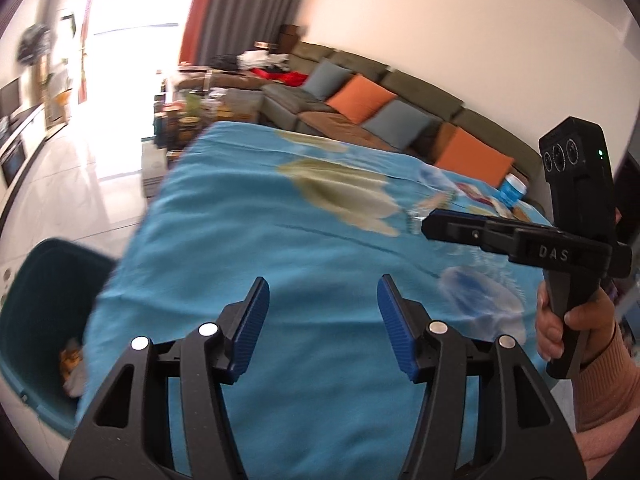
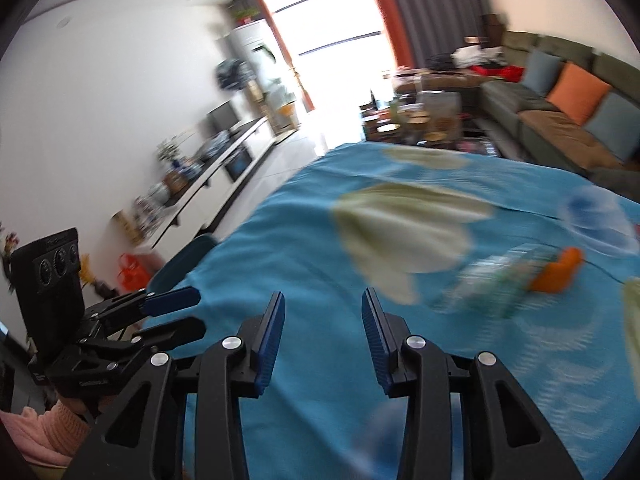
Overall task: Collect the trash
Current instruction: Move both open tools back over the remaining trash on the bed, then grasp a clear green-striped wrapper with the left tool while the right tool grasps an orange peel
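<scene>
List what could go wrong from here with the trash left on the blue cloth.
Both views are motion-blurred, so the right gripper, open and empty, may misjudge the clear wrapper with an orange piece on the blue cloth. The bin sits below the table's left edge, away from that trash; a loose grip could drop it on the way. The left gripper, also empty, could snag the cloth.

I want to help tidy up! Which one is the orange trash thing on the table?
Find the big table under the blue flowered cloth. On its right part lies blurred litter; the orange piece sits at the right end of a clear, greenish wrapper. Nothing else on the cloth there is bright orange.
</scene>
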A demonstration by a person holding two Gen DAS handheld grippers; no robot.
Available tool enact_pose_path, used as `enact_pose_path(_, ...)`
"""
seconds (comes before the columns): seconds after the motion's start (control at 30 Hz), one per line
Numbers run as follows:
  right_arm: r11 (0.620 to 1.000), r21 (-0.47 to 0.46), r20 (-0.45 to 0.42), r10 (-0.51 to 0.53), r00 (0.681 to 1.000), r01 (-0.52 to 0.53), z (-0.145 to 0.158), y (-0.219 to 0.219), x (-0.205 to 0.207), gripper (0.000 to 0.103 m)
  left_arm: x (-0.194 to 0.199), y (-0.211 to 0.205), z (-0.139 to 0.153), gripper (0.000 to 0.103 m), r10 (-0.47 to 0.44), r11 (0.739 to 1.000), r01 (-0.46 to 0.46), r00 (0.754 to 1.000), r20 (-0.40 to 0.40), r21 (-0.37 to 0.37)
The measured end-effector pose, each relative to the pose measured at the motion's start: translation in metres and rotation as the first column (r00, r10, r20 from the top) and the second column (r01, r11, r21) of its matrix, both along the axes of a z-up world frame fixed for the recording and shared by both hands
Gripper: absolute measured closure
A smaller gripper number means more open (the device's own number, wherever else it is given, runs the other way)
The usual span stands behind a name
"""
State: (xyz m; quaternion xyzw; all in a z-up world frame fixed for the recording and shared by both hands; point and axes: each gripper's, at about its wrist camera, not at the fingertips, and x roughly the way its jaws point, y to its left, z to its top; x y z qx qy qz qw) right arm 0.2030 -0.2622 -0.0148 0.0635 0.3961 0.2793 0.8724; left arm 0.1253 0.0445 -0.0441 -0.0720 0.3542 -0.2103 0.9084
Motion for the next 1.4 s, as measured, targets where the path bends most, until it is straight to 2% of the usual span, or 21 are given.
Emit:
enact_pose_path(0.3,0.981,0.014,0.006,-0.194,0.981,0.194,-0.005,-0.077,0.02,0.065,0.034,-0.084,0.006,0.047,-0.143,0.989,0.143,0.99,-0.007,0.03)
enact_pose_path(0.5,0.964,0.022,-0.029,-0.263,0.964,0.264,-0.018,-0.112,0.041,0.065,0.053,-0.121,0.005,0.047,-0.198,0.979,0.199,0.98,-0.014,0.048)
enact_pose_path(1.0,0.952,0.03,-0.129,-0.299,0.945,0.305,-0.047,-0.131,0.086,0.065,0.1,-0.159,-0.009,0.052,-0.212,0.974,0.217,0.974,-0.079,0.066)
enact_pose_path(1.17,0.95,0.034,-0.152,-0.303,0.941,0.312,-0.053,-0.132,0.093,0.065,0.111,-0.171,-0.013,0.058,-0.225,0.97,0.232,0.97,-0.096,0.074)
enact_pose_path(1.3,0.951,0.042,-0.157,-0.296,0.942,0.306,-0.052,-0.134,0.091,0.066,0.118,-0.177,-0.018,0.071,-0.236,0.967,0.246,0.964,-0.118,0.073)
enact_pose_path(1.4,0.952,0.05,-0.159,-0.291,0.944,0.302,-0.053,-0.135,0.091,0.07,0.122,-0.178,-0.02,0.07,-0.237,0.967,0.247,0.964,-0.123,0.067)
